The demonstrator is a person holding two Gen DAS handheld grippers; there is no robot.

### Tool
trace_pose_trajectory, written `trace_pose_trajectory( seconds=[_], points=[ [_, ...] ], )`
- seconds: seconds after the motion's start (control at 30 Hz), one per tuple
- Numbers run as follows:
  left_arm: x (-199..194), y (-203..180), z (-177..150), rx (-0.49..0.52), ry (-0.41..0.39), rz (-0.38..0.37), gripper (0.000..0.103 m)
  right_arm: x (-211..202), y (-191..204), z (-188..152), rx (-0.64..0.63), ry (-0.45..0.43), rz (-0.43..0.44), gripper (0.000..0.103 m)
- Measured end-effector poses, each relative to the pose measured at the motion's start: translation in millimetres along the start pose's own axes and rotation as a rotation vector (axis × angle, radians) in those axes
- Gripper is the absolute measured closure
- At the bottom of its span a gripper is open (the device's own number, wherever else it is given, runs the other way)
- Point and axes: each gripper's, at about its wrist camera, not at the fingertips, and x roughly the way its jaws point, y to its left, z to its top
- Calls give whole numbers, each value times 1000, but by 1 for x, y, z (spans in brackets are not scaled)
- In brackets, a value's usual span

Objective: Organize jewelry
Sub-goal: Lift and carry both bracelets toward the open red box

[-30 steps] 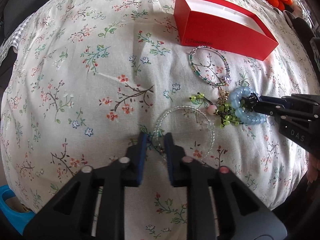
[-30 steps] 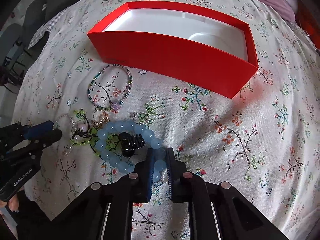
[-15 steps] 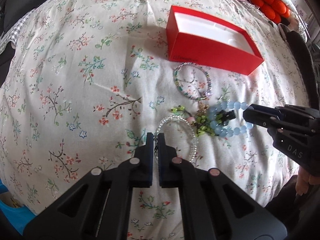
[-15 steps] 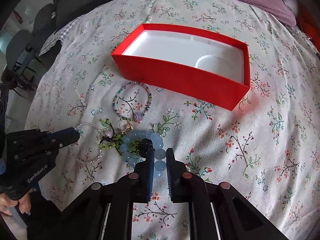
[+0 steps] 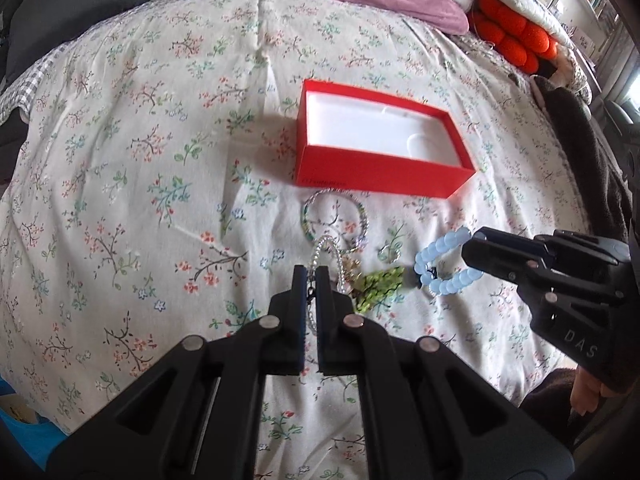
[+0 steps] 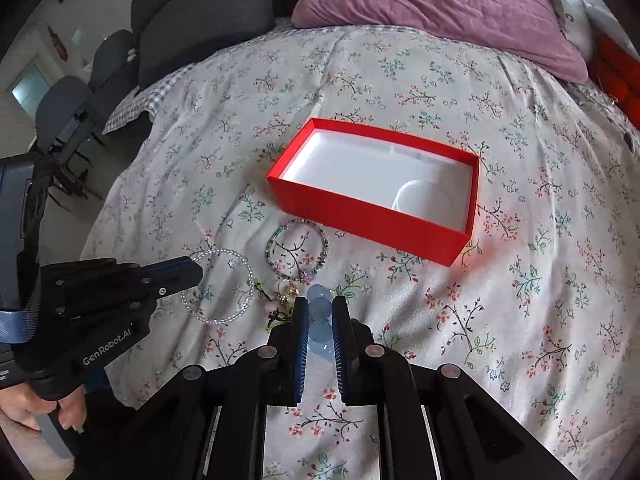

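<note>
Floral bedspread [image 5: 120, 184] had one empty red box [image 5: 376, 172], one multicolor bracelet [image 5: 334, 216] lying loose, left gripper [image 5: 311, 276] clamped on one clear bracelet [image 6: 218, 284], right gripper [image 6: 320, 308] clamped on one blue bracelet [image 5: 448, 264].

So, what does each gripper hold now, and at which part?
The left gripper pinches the clear bead bracelet at its near edge. The right gripper clamps the blue bead bracelet on its beads.

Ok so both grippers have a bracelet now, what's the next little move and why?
Probably ease the two apart slowly. The left gripper is shut on the clear bracelet and the right gripper on the blue bracelet, but the green beaded piece hangs tangled between them, and the red box holds nothing yet.
</note>
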Motion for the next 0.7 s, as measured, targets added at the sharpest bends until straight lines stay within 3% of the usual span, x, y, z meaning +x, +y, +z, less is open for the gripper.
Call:
trace_pose_trajectory(
  seconds=[0.7],
  points=[
    [-17,-19,49,-64,-114,-117,98,-56,-15,39,55,-185,-9,91]
  ],
)
